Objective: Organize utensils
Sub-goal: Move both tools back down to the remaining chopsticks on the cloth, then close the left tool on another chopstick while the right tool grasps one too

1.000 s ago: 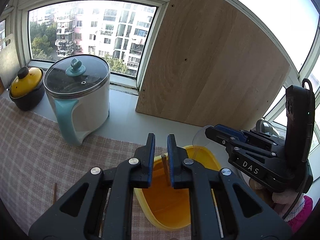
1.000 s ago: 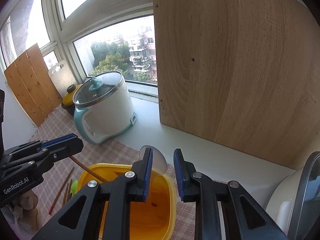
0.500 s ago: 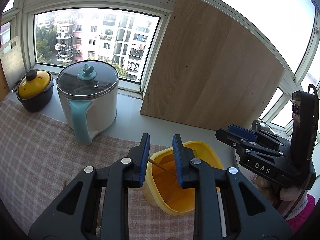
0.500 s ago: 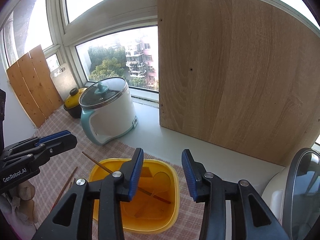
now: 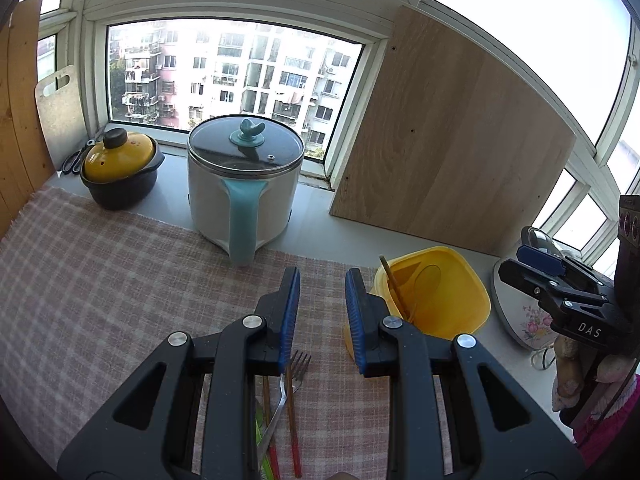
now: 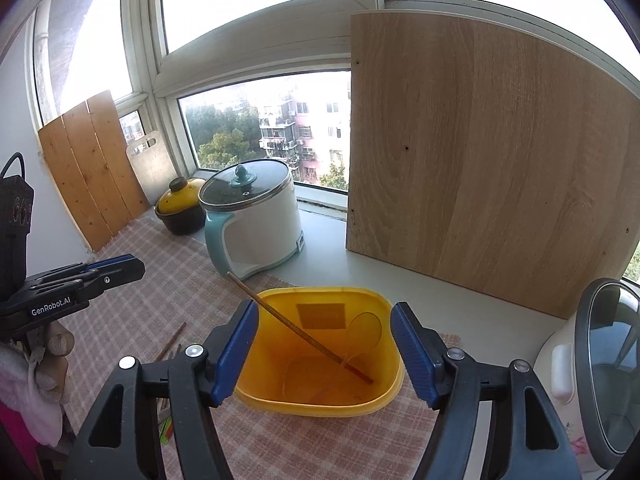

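Change: both hand-held grippers had drawn back, jaws wider.
Left hand-held gripper (image 5: 322, 312): released, above fork (image 5: 289, 390).
Right hand-held gripper (image 6: 324, 346): released, straddling bin (image 6: 320, 398) containing chopstick (image 6: 300, 330).

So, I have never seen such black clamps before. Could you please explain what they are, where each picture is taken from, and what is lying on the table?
They are hand-held grippers, not a robot: a person carries one in each hand, with a wide-angle camera on each looking along its two fingers. One picture comes from the left gripper, the other from the right gripper. Both are open and hold nothing.

On the checked cloth stands a yellow bin with one chopstick and a clear spoon inside. A fork and more chopsticks lie on the cloth under the left gripper. Behind stand a white cooker and a small yellow-lidded pot.
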A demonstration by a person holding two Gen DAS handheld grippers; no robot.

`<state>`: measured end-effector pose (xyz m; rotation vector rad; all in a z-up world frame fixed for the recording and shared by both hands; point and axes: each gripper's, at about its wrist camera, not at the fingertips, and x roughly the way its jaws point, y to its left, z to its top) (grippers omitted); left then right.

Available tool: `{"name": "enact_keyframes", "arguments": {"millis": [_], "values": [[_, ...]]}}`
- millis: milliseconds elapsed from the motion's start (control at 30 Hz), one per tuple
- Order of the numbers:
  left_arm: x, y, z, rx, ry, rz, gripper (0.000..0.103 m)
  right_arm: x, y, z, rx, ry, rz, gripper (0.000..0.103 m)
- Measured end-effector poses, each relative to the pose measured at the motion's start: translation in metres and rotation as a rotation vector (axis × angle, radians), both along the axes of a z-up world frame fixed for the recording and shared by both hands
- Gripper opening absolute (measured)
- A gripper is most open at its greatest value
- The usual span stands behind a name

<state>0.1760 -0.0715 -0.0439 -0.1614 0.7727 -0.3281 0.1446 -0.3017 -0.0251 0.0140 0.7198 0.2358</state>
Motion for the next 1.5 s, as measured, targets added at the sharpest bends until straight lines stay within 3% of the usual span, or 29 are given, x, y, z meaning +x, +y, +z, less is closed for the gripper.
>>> {"name": "enact_keyframes", "arguments": {"millis": [267,600,1067,1500], "values": [[-0.020,0.057,-0.028,0.022,0.075,0.054,0.022,-0.030,0.033,-0.010,0.019,0.034,0.065,0.071],[-0.034,0.103,-0.070,0.044,0.167,0.086,0.022,-0.046,0.071,-0.048,0.034,0.155,0.120,0.067],[-0.039,0.099,-0.118,0.060,0.266,-0.003,0.022,-0.039,0.117,-0.110,0.063,0.331,0.134,0.042],[-0.017,0.105,-0.149,0.061,0.314,-0.034,0.022,-0.014,0.143,-0.141,0.067,0.395,0.068,0.032]]}}
